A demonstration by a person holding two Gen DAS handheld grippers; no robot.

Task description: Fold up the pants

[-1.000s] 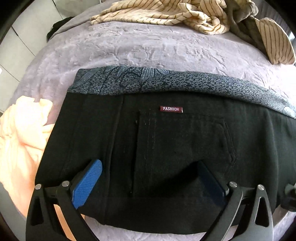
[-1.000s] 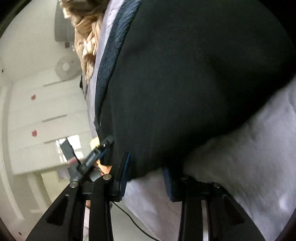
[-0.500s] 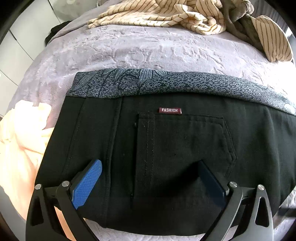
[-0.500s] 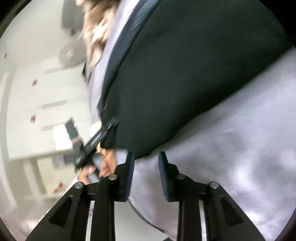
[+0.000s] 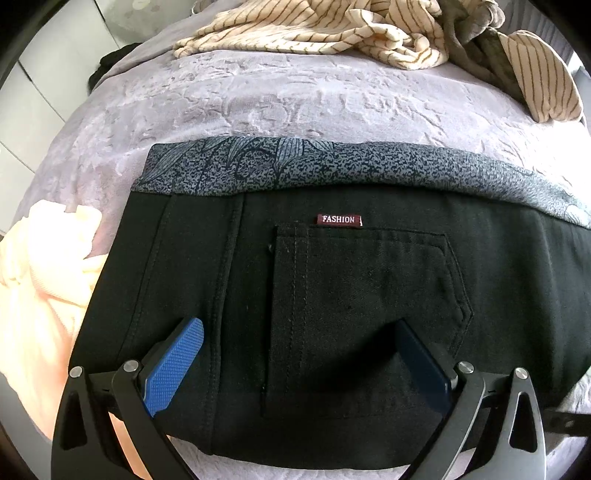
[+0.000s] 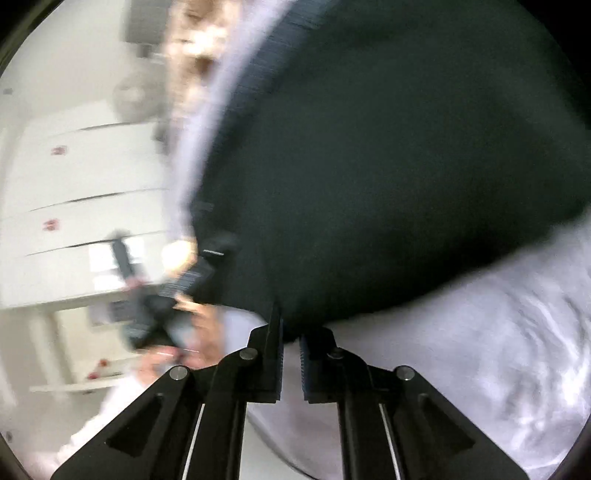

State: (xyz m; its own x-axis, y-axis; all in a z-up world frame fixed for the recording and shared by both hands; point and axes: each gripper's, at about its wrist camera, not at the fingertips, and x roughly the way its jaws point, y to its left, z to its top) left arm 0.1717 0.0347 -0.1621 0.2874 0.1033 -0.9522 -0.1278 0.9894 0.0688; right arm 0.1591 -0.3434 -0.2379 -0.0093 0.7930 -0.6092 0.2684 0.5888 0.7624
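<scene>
Black pants (image 5: 332, 295) lie folded flat on the lilac bedspread (image 5: 295, 103), grey patterned waistband (image 5: 314, 170) at the far side, a red FASHION label above the back pocket. My left gripper (image 5: 299, 332) is open and empty, its blue pads spread just above the pants near their near edge. In the blurred right wrist view the pants (image 6: 388, 166) fill the upper right. My right gripper (image 6: 290, 332) has its jaws nearly together at the pants' near edge; I cannot tell whether cloth is between them.
A striped cream garment (image 5: 351, 29) lies heaped at the far side of the bed. A pale peach cloth (image 5: 40, 277) lies at the left beside the pants. White cabinets (image 6: 74, 177) stand beyond the bed edge.
My right gripper's jaws have closed from a wide gap to a narrow one, and it has swung fast along the pants' edge. The left gripper has drifted slightly, still open.
</scene>
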